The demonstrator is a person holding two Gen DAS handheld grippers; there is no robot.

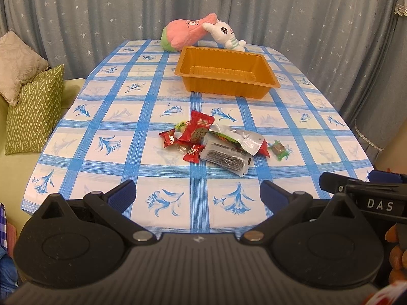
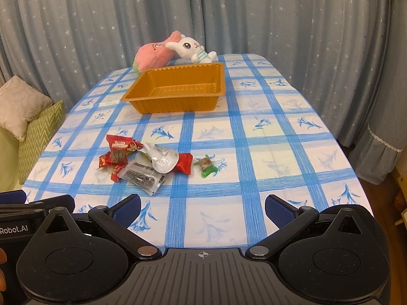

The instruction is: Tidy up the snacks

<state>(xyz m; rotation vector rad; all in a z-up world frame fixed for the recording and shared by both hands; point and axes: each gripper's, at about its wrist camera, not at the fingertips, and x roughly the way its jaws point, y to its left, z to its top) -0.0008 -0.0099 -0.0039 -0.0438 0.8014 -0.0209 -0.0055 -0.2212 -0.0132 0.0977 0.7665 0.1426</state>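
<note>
A heap of snack packets lies mid-table: a red packet (image 1: 198, 129) (image 2: 117, 151), a silver pouch (image 1: 241, 139) (image 2: 162, 161), a clear packet with dark contents (image 1: 225, 158) (image 2: 143, 176), small red candies (image 1: 168, 138) and a green-wrapped candy (image 1: 279, 150) (image 2: 207, 166) apart to the right. Beyond stands an empty orange tray (image 1: 229, 86) (image 2: 178, 104). My left gripper (image 1: 198, 194) hangs open over the near table edge, nothing between its fingers. My right gripper (image 2: 202, 209) is open too, also short of the heap. Each gripper shows at the edge of the other's view.
Two plush toys, a pink one (image 1: 187, 34) (image 2: 152, 54) and a white rabbit (image 1: 226, 34) (image 2: 193, 48), lie behind the tray against a grey starred curtain. A sofa with cushions (image 1: 33, 111) (image 2: 38, 132) stands left of the blue-checked table (image 1: 142, 117).
</note>
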